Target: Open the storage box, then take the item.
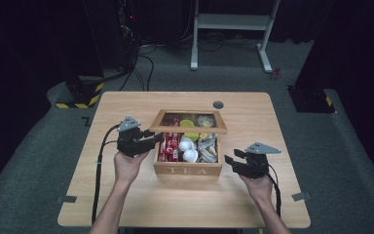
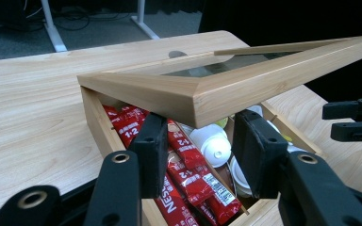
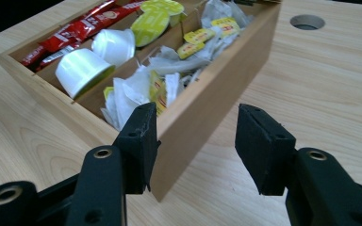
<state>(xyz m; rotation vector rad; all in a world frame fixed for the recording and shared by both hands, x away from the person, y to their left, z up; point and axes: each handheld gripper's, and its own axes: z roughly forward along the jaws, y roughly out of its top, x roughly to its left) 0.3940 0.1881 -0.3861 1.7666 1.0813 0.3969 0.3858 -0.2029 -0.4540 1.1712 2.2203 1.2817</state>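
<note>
A wooden tea box point(image 1: 187, 168), marked "TEA" on its front wall, is seen at the centre of a light wooden table point(image 1: 126, 204), its glass-paned lid point(image 1: 189, 129) raised and tilted back toward 12 o'clock. The box is divided into three compartments: red sachets point(image 1: 169, 146) are packed at its 9 o'clock side, white capsules point(image 1: 188, 149) and green-topped cups point(image 1: 187, 124) are kept in the middle, and white paper-wrapped tea bags point(image 1: 208, 146) with yellow tags are heaped at its 3 o'clock side.

The left tongs point(image 1: 152, 140) are held at the box's 9 o'clock edge, just under the lifted lid. In the left gripper view, the left tongs point(image 2: 200, 150) are shown parted, with the lid's front corner point(image 2: 202, 101) just above and between the two pads; whether the frame is touched by them cannot be told, and nothing is clamped.

The right tongs point(image 1: 233, 162) are held at 3 o'clock of the box, just beside its wall, in a hand point(image 1: 260, 187) reaching in from 6 o'clock. In the right gripper view, the right tongs point(image 3: 195, 141) are spread wide, with the box's near corner point(image 3: 188, 122) set between the pads; nothing is gripped.

A round grommet hole point(image 1: 218, 104) is seen in the table at 12 o'clock of the box.
</note>
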